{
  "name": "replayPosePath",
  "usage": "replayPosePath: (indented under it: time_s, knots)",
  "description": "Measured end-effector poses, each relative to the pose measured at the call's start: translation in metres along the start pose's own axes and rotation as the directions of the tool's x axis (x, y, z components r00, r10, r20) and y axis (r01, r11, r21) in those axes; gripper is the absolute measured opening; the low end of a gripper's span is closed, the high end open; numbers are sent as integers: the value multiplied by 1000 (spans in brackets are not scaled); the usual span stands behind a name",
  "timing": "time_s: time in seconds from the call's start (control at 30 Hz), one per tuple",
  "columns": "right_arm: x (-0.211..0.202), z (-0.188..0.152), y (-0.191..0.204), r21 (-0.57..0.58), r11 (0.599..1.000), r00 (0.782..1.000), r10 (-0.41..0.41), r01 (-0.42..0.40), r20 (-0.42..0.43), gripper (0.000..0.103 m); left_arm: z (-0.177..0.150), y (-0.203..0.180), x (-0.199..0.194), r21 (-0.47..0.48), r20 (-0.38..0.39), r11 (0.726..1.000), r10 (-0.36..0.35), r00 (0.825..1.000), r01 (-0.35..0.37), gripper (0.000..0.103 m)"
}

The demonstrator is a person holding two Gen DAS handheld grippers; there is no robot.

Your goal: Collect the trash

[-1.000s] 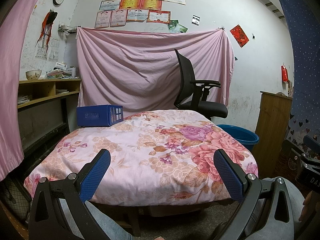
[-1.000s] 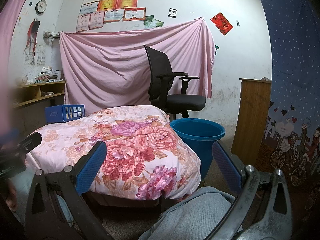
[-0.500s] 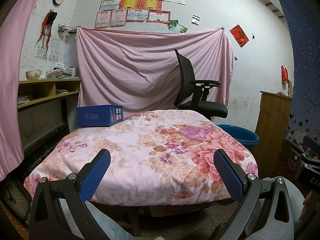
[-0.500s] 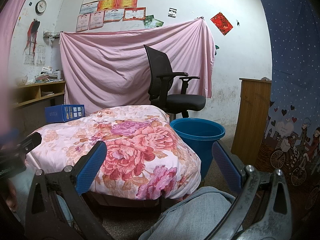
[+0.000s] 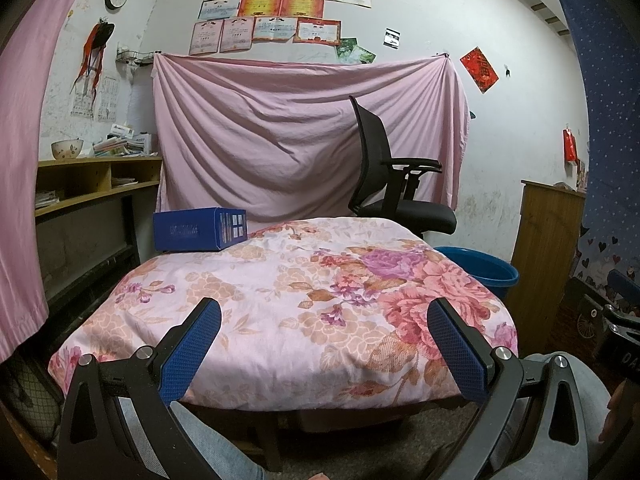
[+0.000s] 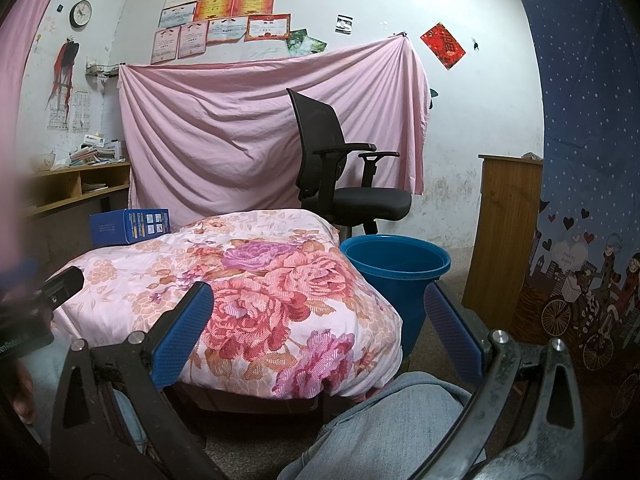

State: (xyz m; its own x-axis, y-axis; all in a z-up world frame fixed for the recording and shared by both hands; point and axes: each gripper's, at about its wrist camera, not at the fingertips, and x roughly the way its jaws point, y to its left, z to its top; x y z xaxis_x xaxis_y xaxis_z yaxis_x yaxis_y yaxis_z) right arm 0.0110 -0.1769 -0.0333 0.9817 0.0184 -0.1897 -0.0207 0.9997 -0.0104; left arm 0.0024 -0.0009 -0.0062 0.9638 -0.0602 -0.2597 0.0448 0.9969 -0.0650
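L gripper [image 5: 324,344]: jaws wide apart, nothing between; blue textured pads [image 5: 188,354] face inward, black arms splay out to both sides, held level, low in view. R gripper [image 6: 318,334]: same config, jaws spread wide, empty; blue pads [image 6: 182,334], black frame scuffed on its right arm. Person's knees [image 6: 400,420] in grey-blue jeans sit below both grippers.

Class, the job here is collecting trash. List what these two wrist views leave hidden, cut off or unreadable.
- Blue bucket: its bottom is out of sight behind its own rim in the right wrist view; in the left wrist view the floral quilt hides most of it.
- Blue box: print too small to read in either view.
- Floor under the quilt-covered surface: dark shadow in both views.
- Wall certificates: text too small.
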Motion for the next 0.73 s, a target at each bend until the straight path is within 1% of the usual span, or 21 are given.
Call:
replayPosePath:
  time_s: [0.13,0.3,0.53,0.73]
  knots:
    - [0,0,1,1,1000,1000,0,0,0,103,0,0,1,4,-3,1000,-4,1000,4,101]
    - [0,0,0,2,1000,1000,0,0,-1,103,-2,2,5,10,-27,1000,-7,1000,7,101]
    - [-1,-3,1,5,1000,1000,0,0,-3,103,-4,1,6,37,-24,999,2,1000,-1,101]
    - [-1,-3,2,7,1000,1000,-1,1,-4,103,-3,1,8,39,-26,999,1,1000,0,101]
